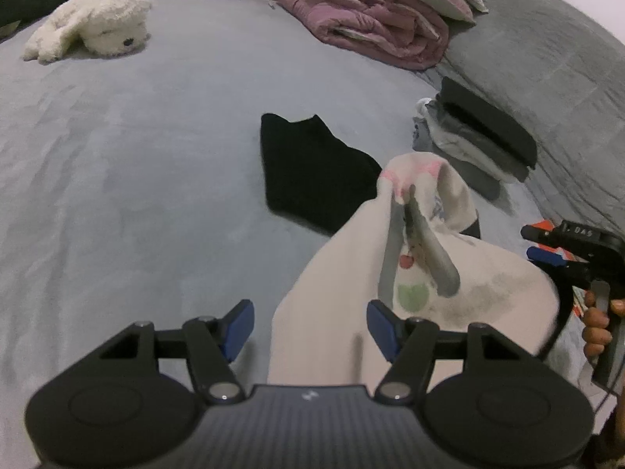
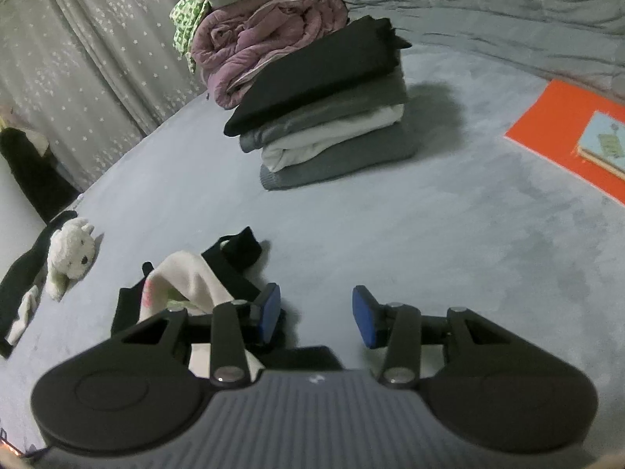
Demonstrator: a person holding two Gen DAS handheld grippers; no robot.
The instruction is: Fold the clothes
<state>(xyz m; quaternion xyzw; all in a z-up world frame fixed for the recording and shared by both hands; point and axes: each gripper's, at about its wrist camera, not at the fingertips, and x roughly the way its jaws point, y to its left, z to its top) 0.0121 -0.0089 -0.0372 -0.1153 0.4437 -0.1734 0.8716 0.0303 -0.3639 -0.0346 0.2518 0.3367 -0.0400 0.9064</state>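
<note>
A white garment (image 1: 336, 297) with pink trim and a cherry print lies bunched on the grey bed, with grey strips (image 1: 429, 254) across it. It runs under and between the fingers of my left gripper (image 1: 309, 328), which is open and holds nothing. Beyond it lies a flat black garment (image 1: 312, 172). My right gripper (image 2: 317, 318) is open over bare bed, with the white garment (image 2: 183, 277) and black cloth (image 2: 234, 254) just left of its left finger. In the left wrist view, the right gripper (image 1: 531, 241) sits to the garment's right, held by a hand (image 1: 597, 328).
A stack of folded clothes (image 2: 328, 117) stands ahead on the bed, a rolled pink quilt (image 2: 265, 39) with pillows behind it. A white plush toy (image 1: 93, 27) lies far left. An orange book (image 2: 566, 133) lies at the right. A curtain (image 2: 78, 58) hangs behind.
</note>
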